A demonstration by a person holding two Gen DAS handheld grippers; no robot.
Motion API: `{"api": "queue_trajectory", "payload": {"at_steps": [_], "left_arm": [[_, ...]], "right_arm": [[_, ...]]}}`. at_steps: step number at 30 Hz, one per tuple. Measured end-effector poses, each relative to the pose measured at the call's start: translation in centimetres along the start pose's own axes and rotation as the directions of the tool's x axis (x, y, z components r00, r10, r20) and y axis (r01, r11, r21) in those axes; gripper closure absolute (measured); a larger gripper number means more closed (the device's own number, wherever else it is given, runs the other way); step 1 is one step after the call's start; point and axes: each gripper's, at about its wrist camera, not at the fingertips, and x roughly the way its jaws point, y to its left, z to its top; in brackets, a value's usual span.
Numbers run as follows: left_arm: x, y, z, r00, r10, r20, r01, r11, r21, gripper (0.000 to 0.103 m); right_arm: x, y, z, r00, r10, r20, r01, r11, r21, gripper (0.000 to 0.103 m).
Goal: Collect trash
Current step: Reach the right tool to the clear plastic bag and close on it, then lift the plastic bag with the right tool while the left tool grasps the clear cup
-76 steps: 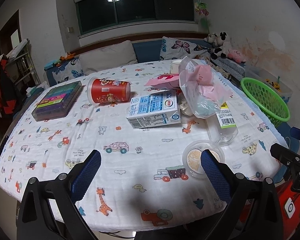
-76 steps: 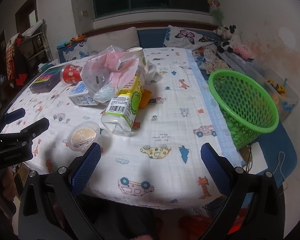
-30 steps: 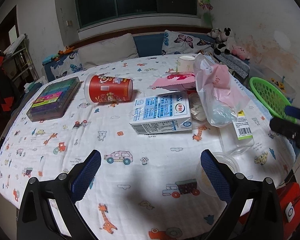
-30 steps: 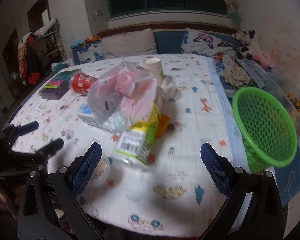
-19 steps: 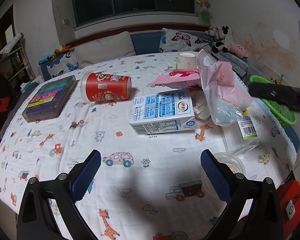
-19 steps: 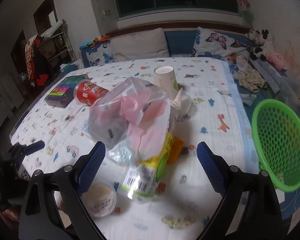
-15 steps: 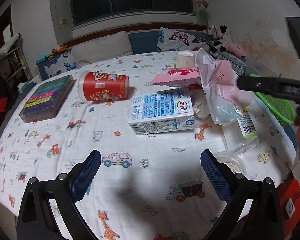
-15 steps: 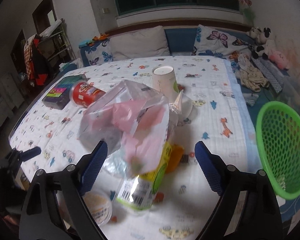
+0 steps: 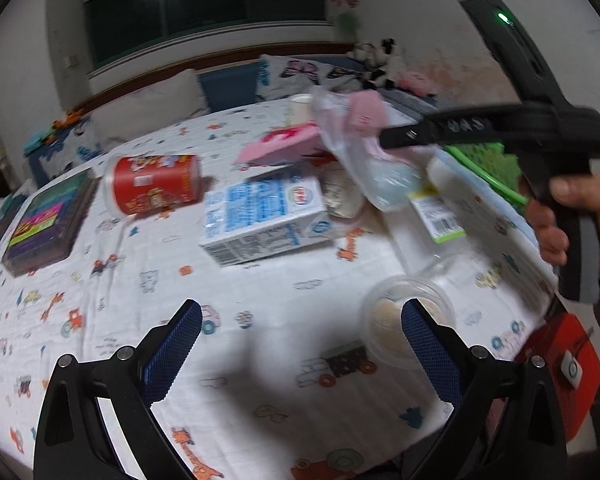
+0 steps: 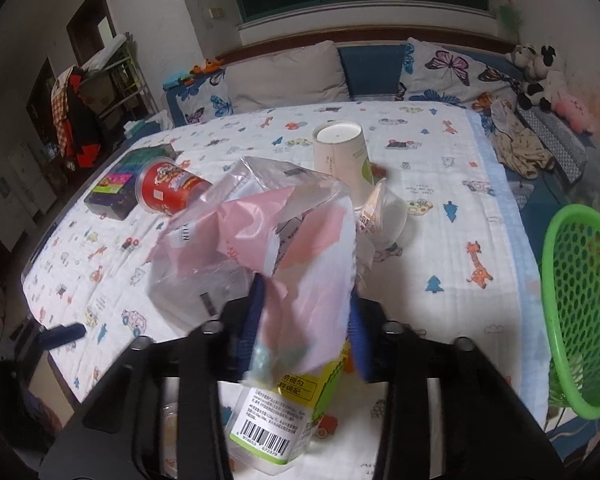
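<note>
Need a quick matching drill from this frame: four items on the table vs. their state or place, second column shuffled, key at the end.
Items:
1. red snack can
2. paper cup
3. clear plastic bag
4. milk carton

States:
A. upside down, standing on its rim
B. lying flat, blue and white print up
C. on its side, next to the dark box
D. pinched between the right gripper pads

Pairs: 1-C, 2-A, 3-D, 4-B
</note>
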Motion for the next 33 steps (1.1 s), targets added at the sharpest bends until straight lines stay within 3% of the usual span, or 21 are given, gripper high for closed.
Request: {"api": "queue_trajectory", "payload": {"at_steps": [5,10,17,20,21,22,23,24,25,27,30,33], "left_arm": [[0.2,-1.4,-0.5,0.997,-0.079,-0.015,0.08,0.995,0.056,0.006],[1.3,-2.9,-0.8,0.991,-0.128,-0.034,0.131,0.986,0.107,0.006],[3.2,-3.7,-0.2,0.98,-0.185,-0.071,0.192,0.976,0.105,0.006],[3.8,-4.1,0.0,0.978,-0.194,-0.075,0.202,0.973,0.117,0.006],[3.9,-4.2,0.0,0.977,-0.199,-0.074,0.206,0.971,0.119,0.007],[4.1,-4.3,0.1,0.977,-0.202,-0.073,0.209,0.97,0.122,0.007],[4.2,-4.4,0.1,0.976,-0.205,-0.071,0.212,0.969,0.123,0.007],[4.1,-4.4,0.1,0.975,-0.209,-0.069,0.217,0.969,0.122,0.008],[4.2,-4.5,0.1,0.974,-0.215,-0.066,0.222,0.967,0.123,0.011],[4.3,-4.6,-0.1,0.972,-0.223,-0.071,0.231,0.965,0.125,0.021],[4.6,-4.5,-0.1,0.969,-0.234,-0.078,0.242,0.963,0.115,0.025],[4.6,-4.8,-0.4,0.969,-0.239,-0.063,0.245,0.962,0.119,0.027]], "right_arm": [[-1.2,0.2,0.0,0.999,-0.018,0.042,0.019,1.0,-0.012,0.086],[-2.6,0.2,0.2,0.995,-0.034,0.094,0.036,0.999,-0.01,0.093],[-4.5,-0.4,0.7,0.989,-0.045,0.142,0.045,0.999,0.004,0.094],[-4.6,-0.8,0.9,0.992,-0.007,0.13,0.003,1.0,0.029,0.091],[-4.6,-0.9,1.0,0.992,-0.001,0.128,-0.003,0.999,0.033,0.087],[-4.5,-1.0,1.0,0.992,0.008,0.128,-0.012,0.999,0.034,0.071],[-4.5,-1.0,1.1,0.991,0.003,0.133,-0.008,0.999,0.035,0.049],[-4.5,-0.9,1.1,0.99,-0.008,0.14,0.003,0.999,0.035,0.04],[-4.6,-0.8,1.2,0.989,-0.005,0.145,0.001,1.0,0.031,0.035],[-4.5,-0.5,1.4,0.989,0.016,0.144,-0.02,0.999,0.027,0.034],[-3.7,0.1,1.9,0.99,0.076,0.117,-0.079,0.997,0.026,0.022],[-2.7,0.9,2.5,0.993,0.087,0.085,-0.088,0.996,0.009,0.009]]}}
